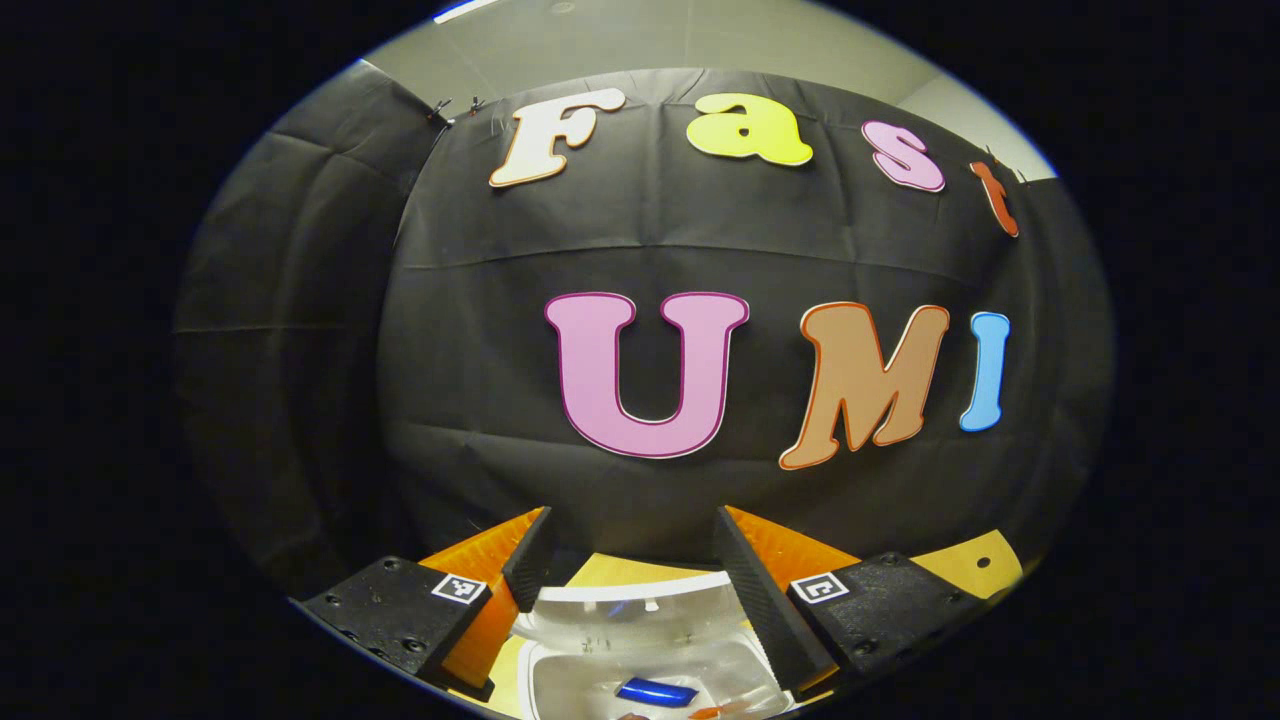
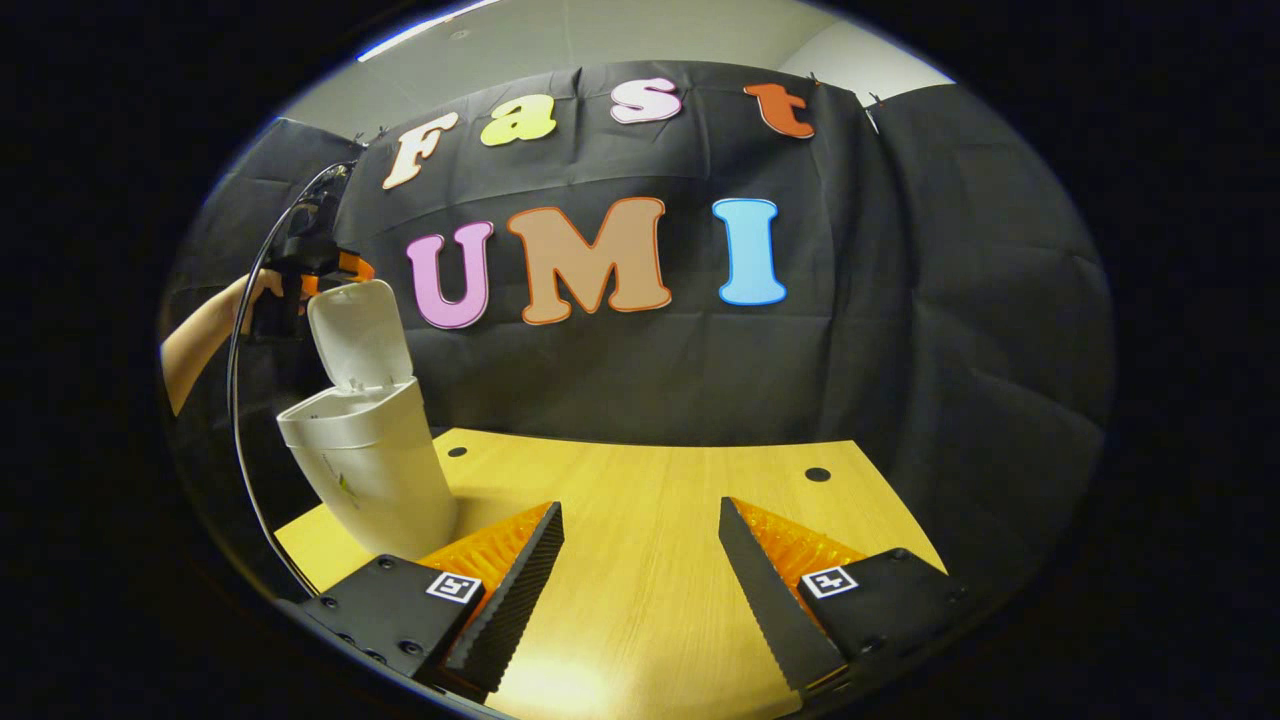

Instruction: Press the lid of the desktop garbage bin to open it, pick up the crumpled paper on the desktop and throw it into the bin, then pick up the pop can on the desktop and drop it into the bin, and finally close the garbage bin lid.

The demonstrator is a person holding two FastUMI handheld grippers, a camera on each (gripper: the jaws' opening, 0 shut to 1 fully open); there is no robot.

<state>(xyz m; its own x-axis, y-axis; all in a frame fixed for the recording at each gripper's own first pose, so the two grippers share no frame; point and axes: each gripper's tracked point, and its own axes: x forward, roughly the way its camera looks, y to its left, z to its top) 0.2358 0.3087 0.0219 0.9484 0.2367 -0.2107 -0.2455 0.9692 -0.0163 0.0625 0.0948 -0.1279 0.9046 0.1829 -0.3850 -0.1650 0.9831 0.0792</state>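
Both drops look done, pop can (image 1: 655,691) inside bin (image 2: 375,470) below gaping left tongs (image 1: 632,575); right tongs (image 2: 640,560) spread, empty; next: push lid (image 2: 358,333) down.

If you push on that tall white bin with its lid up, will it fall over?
Maybe. The tall white plastic bin looks narrow for its height, so a high push could tip it. Its raised lid puts more weight up top. It looks like thin, light plastic standing on the smooth wooden table, so a low push may simply slide it.
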